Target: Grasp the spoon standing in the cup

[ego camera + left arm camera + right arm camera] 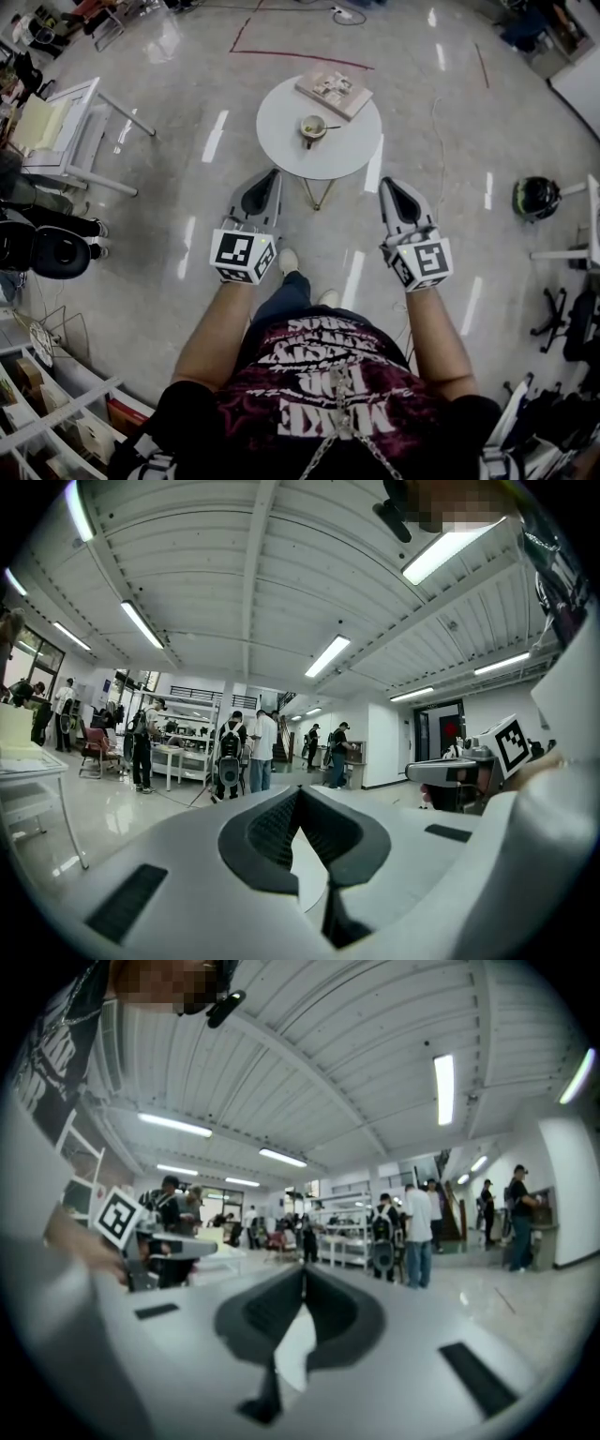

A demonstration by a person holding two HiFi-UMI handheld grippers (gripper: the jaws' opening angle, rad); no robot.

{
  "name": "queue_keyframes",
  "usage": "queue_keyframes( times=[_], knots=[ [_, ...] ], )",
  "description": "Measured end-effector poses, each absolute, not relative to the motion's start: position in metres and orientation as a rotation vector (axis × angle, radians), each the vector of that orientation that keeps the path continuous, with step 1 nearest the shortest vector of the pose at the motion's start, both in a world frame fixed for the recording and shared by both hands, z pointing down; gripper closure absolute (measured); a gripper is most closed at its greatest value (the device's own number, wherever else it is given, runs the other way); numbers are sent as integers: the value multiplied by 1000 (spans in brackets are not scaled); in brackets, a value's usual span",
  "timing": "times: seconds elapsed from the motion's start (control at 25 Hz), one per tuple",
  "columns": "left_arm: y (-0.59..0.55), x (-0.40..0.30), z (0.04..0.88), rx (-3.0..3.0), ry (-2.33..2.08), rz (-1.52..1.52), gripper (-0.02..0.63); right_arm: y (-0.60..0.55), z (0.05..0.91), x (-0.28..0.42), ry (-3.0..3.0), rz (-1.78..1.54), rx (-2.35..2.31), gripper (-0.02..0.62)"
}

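Observation:
In the head view a small cup (312, 127) stands near the middle of a round white table (281, 131), and a spoon (327, 127) leans out of it to the right. My left gripper (273, 174) and right gripper (388, 183) are held level side by side. They point toward the table and stop short of its near edge, apart from the cup. Both are shut with nothing between their jaws. The left gripper view shows its fingertips (298, 790) meeting. The right gripper view shows the same (303, 1270). Neither gripper view shows the cup.
A book (334, 93) lies on the table's far side. A white chair frame (70, 131) stands on the floor at the left, a black office chair (47, 251) below it. A dark helmet (536, 197) lies at the right. People (251, 752) stand at benches far off.

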State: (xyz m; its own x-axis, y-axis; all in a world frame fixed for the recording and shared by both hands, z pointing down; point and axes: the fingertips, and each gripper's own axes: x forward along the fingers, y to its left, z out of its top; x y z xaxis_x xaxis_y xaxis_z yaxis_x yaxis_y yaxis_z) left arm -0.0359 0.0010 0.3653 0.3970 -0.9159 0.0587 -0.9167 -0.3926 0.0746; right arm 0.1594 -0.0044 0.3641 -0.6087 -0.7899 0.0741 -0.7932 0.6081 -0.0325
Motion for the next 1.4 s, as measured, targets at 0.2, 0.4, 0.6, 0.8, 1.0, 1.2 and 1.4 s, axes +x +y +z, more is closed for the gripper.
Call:
queue_keyframes(
  times=[0.2, 0.4, 0.6, 0.8, 1.0, 1.2, 1.4],
  knots=[
    [-11, -43, 369, 2538, -1665, 25, 581, -17, 370, 160, -2756, 116, 1377, 565],
    [-24, -54, 376, 2521, -1659, 39, 581, -30, 372, 152, -2752, 132, 1384, 563],
    [-36, -62, 380, 2526, -1655, 63, 581, -42, 374, 146, -2748, 146, 1391, 565],
    [-50, -67, 385, 2514, -1639, 60, 581, -53, 377, 145, -2737, 161, 1409, 564],
    [-64, -72, 388, 2526, -1617, 76, 581, -66, 380, 139, -2724, 173, 1429, 563],
    [-80, -77, 393, 2533, -1591, 77, 581, -77, 380, 129, -2715, 172, 1433, 564],
    [-95, -87, 393, 2544, -1567, 67, 581, -91, 377, 117, -2702, 162, 1444, 565]
  ],
)
